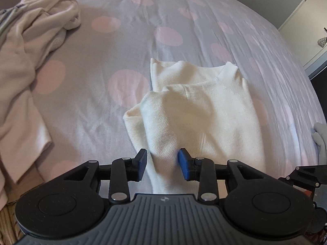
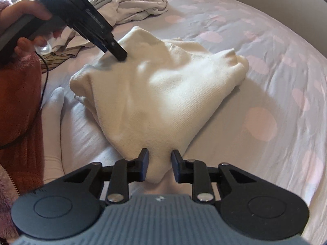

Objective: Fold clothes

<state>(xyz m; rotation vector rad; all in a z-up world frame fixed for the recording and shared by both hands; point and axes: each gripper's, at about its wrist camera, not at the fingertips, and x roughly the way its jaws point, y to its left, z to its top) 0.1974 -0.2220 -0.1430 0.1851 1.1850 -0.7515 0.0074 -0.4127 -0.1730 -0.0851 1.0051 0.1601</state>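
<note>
Cream knit garment (image 1: 204, 106) lies partly folded on the bed, on a grey-lilac bedsheet (image 1: 114, 40) printed with pink spots. In the left wrist view the left gripper (image 1: 162, 164) has its blue pads (image 1: 142, 164) a moderate way apart with a ridge of the cream fabric bunched between them; the cloth fills the gap and both pads appear to press on it. The garment runs away from the jaws, its collar end farthest off and a folded layer lying across the top. In the right wrist view the right gripper (image 2: 160, 166) has its jaws closed to a narrow gap on a gathered corner of the same garment (image 2: 163, 94), which fans out from the pinch and looks lifted and draped rather than flat. Across that view the left gripper (image 2: 117, 52) comes in from upper left, its dark tip touching the far edge of the cloth; a hand (image 2: 26, 20) grips its handle, with a rust-coloured sleeve (image 2: 20, 102) below it. A heap of unfolded pale clothes (image 1: 30, 40) sits well apart from the cream piece, on the left side of the bed. A white sock-like item (image 2: 54, 126) lies just beside the sleeve.
</note>
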